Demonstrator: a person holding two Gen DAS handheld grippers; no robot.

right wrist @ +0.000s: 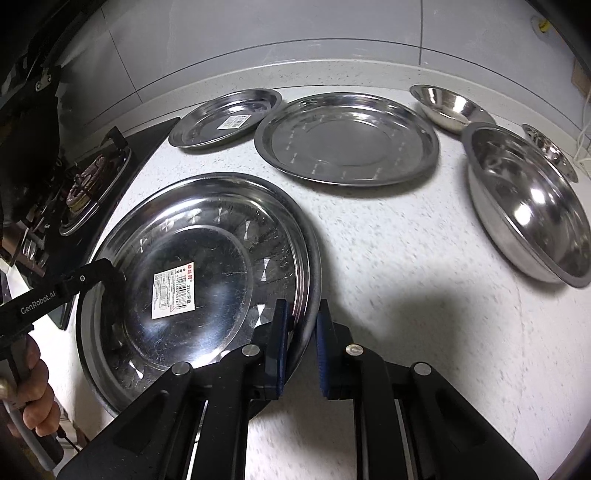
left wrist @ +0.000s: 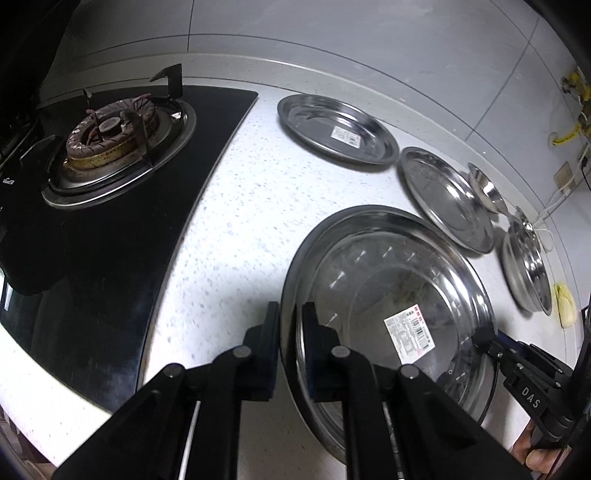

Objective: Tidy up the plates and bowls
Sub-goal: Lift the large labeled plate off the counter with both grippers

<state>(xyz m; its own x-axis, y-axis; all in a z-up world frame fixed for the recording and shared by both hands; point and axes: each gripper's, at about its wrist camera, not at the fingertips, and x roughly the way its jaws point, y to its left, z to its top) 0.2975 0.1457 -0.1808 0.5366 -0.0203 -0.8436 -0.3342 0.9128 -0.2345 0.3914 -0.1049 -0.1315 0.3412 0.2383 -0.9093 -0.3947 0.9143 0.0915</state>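
1. The large steel plate (right wrist: 195, 280) with a white barcode label (right wrist: 173, 291) lay at the near part of the speckled white countertop (right wrist: 406, 266), beside the black gas hob (left wrist: 122, 206).
2. The left gripper (left wrist: 290, 325) was clamped on the plate's rim nearest the hob, one finger inside the rim and one outside.
3. The right gripper (right wrist: 301, 325) pinched the opposite rim the same way — both sets of jaws were nearly closed with only the thin steel edge between them.
4. Behind it lay a smaller labelled plate (right wrist: 225, 118) and a wide unlabelled plate (right wrist: 347, 138), side by side and close together.
5. Only the right wrist view showed the bowls clearly: a small bowl (right wrist: 448, 107) near the wall, a large deep bowl (right wrist: 528, 206) in front of it, and part of another bowl (right wrist: 550, 151) behind that.
6. Only the left wrist view showed the burner (left wrist: 110, 129) in full, a yellow object (left wrist: 565, 302) at the counter's far end, and cables on the wall — also a hand (left wrist: 535, 454) on the other tool's handle.
7. Grey wall tiles (right wrist: 295, 29) backed the counter.
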